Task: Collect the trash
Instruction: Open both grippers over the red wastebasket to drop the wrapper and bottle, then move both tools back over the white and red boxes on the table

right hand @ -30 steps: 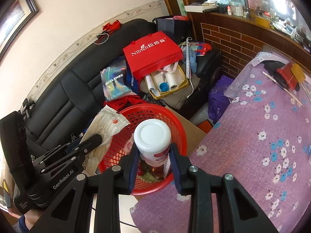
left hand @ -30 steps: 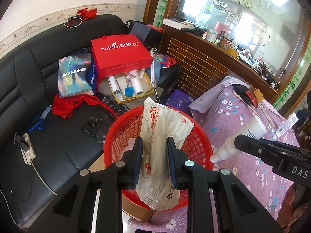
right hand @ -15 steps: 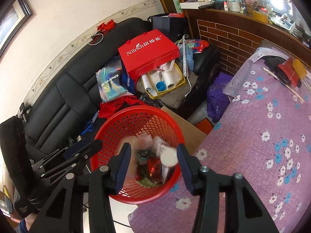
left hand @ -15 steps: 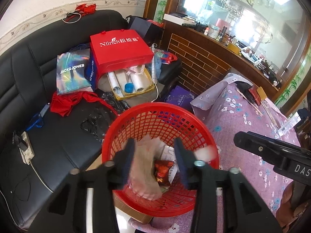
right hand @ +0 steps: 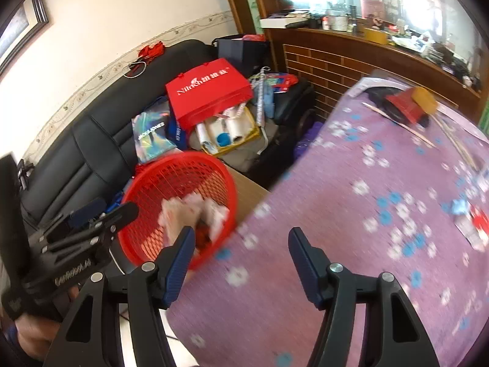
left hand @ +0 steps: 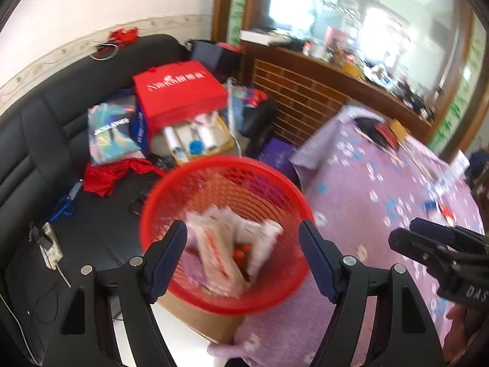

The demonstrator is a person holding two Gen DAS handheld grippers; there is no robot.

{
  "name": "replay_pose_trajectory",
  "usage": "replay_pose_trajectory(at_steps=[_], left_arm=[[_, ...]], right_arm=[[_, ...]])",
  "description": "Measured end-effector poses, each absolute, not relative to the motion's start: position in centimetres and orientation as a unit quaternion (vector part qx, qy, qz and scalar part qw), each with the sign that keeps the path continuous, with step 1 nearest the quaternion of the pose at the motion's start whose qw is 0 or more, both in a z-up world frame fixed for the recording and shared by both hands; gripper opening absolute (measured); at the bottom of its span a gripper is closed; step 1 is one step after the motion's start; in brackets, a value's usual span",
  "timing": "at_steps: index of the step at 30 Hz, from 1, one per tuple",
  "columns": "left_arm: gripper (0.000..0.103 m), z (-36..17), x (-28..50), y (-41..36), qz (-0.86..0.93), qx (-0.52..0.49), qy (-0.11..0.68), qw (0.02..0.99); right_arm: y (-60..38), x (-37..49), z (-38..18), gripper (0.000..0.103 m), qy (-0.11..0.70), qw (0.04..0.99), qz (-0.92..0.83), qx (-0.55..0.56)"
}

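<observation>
A red mesh basket (left hand: 214, 180) stands beside the table and holds a clear plastic wrapper (left hand: 220, 253) and a white bottle (left hand: 262, 244). It also shows in the right wrist view (right hand: 171, 177). My left gripper (left hand: 243, 250) is wide open and empty over the basket. My right gripper (right hand: 241, 257) is wide open and empty over the table's near edge, right of the basket. Small trash pieces (right hand: 473, 223) lie on the purple flowered tablecloth (right hand: 351, 229) at the far right. Both views are blurred.
A black sofa (left hand: 36, 140) behind the basket carries a red gift bag (left hand: 177, 91), a holographic bag (left hand: 110, 131) and a tray of rolls (left hand: 195, 140). A brick-fronted wooden counter (right hand: 336, 64) runs along the back. A cardboard box (left hand: 195, 315) sits under the basket.
My left gripper opened and dropped the plastic wrapper into the basket. My right gripper opened and dropped the white bottle in, then swung right over the table.
</observation>
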State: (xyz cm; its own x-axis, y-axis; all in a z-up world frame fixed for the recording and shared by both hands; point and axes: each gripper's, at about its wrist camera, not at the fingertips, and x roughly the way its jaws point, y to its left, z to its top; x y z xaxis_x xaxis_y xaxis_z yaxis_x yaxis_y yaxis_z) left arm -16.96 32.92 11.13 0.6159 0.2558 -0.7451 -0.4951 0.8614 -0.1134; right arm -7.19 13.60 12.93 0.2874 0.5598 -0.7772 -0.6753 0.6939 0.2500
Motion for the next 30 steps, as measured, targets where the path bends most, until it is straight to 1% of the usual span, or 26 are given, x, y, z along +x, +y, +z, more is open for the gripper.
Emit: replay_pose_trajectory(at_steps=[5, 15, 25, 30], left_arm=[[0.074, 10.1, -16.2, 29.2, 0.177, -0.131, 0.404, 0.888], [0.074, 9.4, -13.3, 21.9, 0.106, -0.088, 0.429, 0.893], [0.074, 8.4, -10.6, 14.7, 0.037, -0.049, 0.449, 0.892], [0.074, 7.5, -9.5, 11.8, 0.012, -0.046, 0.461, 0.886]], right_arm=[[8.6, -7.6, 11.5, 0.068, 0.479, 0.805, 0.346, -0.045], [-0.7, -7.6, 10.2, 0.068, 0.499, 0.828, 0.255, -0.016], [-6.7, -7.7, 9.9, 0.068, 0.502, 0.84, 0.205, -0.011], [-8.8, -7.9, 9.5, 0.068, 0.508, 0.84, 0.189, -0.009]])
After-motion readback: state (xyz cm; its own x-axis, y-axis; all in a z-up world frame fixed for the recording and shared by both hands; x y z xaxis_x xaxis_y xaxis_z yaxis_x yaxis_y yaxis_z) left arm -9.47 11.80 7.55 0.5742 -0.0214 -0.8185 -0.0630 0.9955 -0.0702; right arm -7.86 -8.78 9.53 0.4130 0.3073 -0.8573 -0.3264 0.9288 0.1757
